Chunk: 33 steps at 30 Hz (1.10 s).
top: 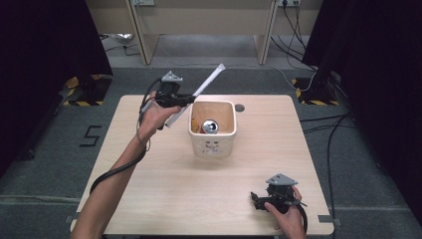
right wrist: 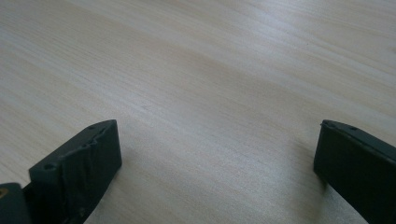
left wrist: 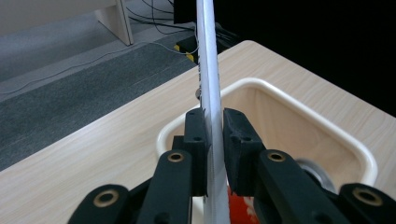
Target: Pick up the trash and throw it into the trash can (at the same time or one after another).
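As the left hand-held gripper (left wrist: 214, 140) clamps the white tube (left wrist: 209, 88) beside the bin (top: 212, 130), a tilt could drop it outside; the right hand-held gripper (right wrist: 217, 163) sits released.

Bin (top: 212, 144) stands on the surface (top: 164, 184), slightly behind centre. A can (top: 210, 126) lies inside the bin, toward its near wall. A hole (top: 239, 107) in the surface sits just behind and right of the bin.

Left gripper (top: 185, 99) is raised just left of the bin's rear left corner, jaws pointing right. A long flat stick (top: 199, 92) is between its jaws, slanting from near the bin's left rim up and back past the surface's rear edge.

Right gripper (top: 256, 200) is low at the front right corner of the surface, well apart from the bin, jaws pointing left.
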Motion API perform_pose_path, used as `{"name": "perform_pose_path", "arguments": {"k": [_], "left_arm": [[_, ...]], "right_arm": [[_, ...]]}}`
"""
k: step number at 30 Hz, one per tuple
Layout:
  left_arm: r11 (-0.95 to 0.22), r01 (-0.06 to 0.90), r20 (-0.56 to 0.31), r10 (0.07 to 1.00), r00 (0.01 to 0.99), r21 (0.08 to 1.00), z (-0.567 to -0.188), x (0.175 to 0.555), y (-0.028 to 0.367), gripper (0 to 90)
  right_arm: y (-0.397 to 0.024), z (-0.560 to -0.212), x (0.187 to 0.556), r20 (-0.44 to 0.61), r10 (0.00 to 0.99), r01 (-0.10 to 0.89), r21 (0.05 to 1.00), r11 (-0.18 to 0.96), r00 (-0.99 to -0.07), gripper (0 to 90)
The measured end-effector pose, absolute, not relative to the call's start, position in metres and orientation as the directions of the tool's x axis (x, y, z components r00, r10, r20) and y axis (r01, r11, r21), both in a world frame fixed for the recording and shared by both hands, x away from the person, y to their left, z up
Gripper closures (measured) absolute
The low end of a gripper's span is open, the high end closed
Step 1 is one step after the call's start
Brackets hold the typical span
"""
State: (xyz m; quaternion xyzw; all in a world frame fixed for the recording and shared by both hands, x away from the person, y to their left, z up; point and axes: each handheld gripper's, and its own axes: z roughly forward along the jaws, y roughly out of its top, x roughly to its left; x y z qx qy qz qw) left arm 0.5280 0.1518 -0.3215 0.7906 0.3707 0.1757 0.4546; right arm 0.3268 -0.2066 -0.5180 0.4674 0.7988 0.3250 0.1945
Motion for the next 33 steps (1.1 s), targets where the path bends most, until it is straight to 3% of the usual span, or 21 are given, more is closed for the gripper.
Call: {"name": "perform_pose_path", "arguments": {"k": [10,33], "left_arm": [[-0.33,0.418,-0.051,0.731,0.681,0.846,-0.317,0.543,0.116,79.8],[-0.334,0.424,-0.06,0.723,0.688,0.842,-0.336,0.557,0.084,79.7]], "right_arm": [[-0.207,-0.518,0.327,-0.008,0.87,0.62,0.699,0.357,-0.492,0.5],[-0.207,-0.518,0.327,-0.011,0.87,0.619,0.698,0.359,-0.493,0.5]]}}
